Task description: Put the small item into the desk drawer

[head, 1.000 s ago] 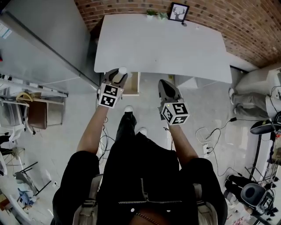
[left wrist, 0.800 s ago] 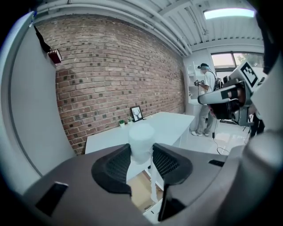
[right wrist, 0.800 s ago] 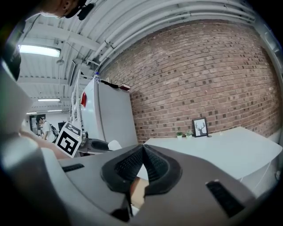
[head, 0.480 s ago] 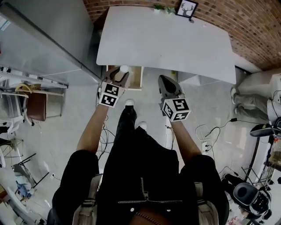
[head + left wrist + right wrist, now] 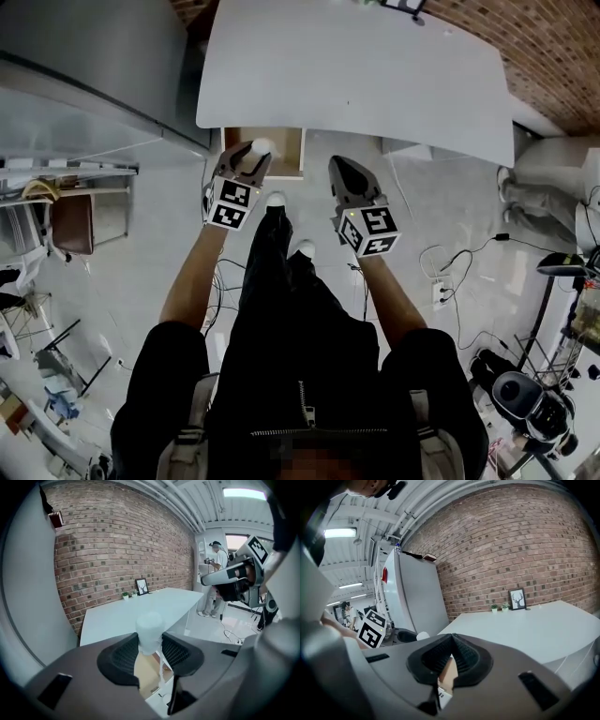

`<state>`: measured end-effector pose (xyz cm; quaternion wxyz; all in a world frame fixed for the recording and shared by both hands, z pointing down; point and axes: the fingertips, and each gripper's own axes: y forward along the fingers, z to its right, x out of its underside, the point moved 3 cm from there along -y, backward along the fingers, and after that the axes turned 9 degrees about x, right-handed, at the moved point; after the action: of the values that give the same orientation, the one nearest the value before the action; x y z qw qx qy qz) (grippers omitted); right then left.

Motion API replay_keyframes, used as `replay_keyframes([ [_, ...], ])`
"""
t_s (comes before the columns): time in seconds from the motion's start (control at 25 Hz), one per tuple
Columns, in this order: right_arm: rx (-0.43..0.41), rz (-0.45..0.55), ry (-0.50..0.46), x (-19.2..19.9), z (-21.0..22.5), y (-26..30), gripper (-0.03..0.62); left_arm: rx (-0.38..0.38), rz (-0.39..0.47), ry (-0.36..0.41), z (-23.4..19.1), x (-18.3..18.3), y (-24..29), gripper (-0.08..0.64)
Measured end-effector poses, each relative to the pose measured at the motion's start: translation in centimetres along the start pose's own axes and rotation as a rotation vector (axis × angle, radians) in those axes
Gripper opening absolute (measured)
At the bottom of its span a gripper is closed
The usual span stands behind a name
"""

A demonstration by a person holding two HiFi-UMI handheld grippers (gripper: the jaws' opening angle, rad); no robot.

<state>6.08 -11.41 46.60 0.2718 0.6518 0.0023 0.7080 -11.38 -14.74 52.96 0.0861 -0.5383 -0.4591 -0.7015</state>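
Both forearms [image 5: 192, 281] reach forward, the grippers tilted down. The left gripper [image 5: 251, 156] clamps a small white rounded item [image 5: 262, 147] by the open wooden drawer [image 5: 287, 156] under the white desk's [image 5: 356, 75] near edge. The right gripper's [image 5: 339, 167] jaws are closed and empty.

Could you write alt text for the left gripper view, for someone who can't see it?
The left gripper clamps a small white item between its two dark jaws, seen from just behind them. Beyond stands a white desk with an open, wood-lined drawer under its near edge. A framed picture stands at the desk's far end before a brick wall.
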Motion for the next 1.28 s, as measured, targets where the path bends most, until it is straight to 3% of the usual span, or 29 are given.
replay_keyframes([
  [0.2,0.006,-0.037,0.013,1.6,0.0,1.0,0.006,0.012,-0.046,-0.012,-0.8,2.0,1.4,0.167],
  [1.04,0.074,-0.143,0.099,5.4,1.0,4.0,0.006,0.185,-0.235,0.073,-2.7,9.2,8.8,0.167],
  [1.28,0.09,-0.177,0.128,7.3,1.5,4.3,0.006,0.216,-0.307,0.046,-3.3,12.4,11.6,0.167],
])
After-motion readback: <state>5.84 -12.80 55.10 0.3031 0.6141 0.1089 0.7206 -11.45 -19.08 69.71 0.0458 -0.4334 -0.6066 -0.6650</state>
